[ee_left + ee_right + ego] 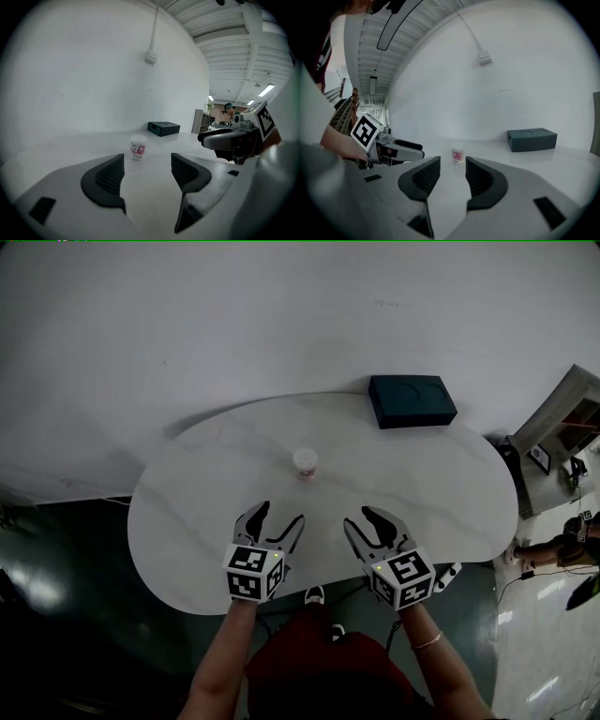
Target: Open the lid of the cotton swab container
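White rounded tabletop (pixel 206 484), small cylindrical container (pixel 305 463), left tongs (pixel 281 514) wide, right tongs (pixel 359 517) narrower, both empty

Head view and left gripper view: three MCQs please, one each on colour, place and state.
1. The box at the table's far edge is:
A. white
B. dark
C. red

2. The cotton swab container stands:
A. on the box
B. on the table, near its middle
C. on the floor

3. The left gripper has its jaws:
A. shut on the container
B. shut, empty
C. apart, gripping nothing

Answers:
1 B, the head view shows a dark box against the pale table.
2 B, it stands alone on the tabletop.
3 C, the left gripper view shows the container well beyond the jaws.
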`<move>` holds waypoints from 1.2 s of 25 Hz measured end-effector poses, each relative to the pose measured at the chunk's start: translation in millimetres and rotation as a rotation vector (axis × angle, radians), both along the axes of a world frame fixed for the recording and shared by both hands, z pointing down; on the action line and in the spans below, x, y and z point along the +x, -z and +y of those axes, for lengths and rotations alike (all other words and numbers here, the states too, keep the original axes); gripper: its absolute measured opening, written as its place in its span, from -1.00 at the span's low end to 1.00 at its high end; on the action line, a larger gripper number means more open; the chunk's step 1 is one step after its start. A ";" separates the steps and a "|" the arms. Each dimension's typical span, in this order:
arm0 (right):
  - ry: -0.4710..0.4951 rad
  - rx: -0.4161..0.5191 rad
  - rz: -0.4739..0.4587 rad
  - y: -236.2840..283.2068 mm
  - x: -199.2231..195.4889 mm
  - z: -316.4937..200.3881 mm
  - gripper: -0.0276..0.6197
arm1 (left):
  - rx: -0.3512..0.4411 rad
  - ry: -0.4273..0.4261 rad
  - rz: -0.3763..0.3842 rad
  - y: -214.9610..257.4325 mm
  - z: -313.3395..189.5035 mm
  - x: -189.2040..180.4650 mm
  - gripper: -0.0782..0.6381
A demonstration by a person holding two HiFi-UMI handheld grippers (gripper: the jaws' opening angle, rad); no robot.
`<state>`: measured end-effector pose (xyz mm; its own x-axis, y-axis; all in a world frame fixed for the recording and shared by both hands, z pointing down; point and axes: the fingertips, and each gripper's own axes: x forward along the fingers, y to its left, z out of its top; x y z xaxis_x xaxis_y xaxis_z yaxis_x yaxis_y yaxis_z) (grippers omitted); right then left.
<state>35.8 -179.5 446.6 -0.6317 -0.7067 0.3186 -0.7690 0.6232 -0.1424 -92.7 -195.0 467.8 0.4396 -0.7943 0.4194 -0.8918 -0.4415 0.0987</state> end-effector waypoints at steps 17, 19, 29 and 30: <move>-0.027 -0.042 0.034 -16.7 -14.5 -41.4 -0.42 | -0.020 -0.115 -0.063 -28.0 -83.4 14.0 0.06; -0.028 -0.051 0.039 -21.4 -14.4 -44.8 -0.42 | -0.029 -0.119 -0.065 -34.7 -89.3 17.7 0.06; -0.043 -0.090 0.032 -36.1 -14.9 -60.6 -0.42 | -0.045 -0.138 -0.113 -59.4 -115.2 27.0 0.06; -0.046 -0.096 0.035 -38.3 -13.2 -61.2 -0.42 | -0.046 -0.138 -0.112 -60.6 -117.1 27.8 0.06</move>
<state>22.6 -240.7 484.9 -0.5865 -0.7001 0.4072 -0.8021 0.5717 -0.1723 -64.8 -312.0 528.4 0.4913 -0.7086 0.5064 -0.8297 -0.5576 0.0247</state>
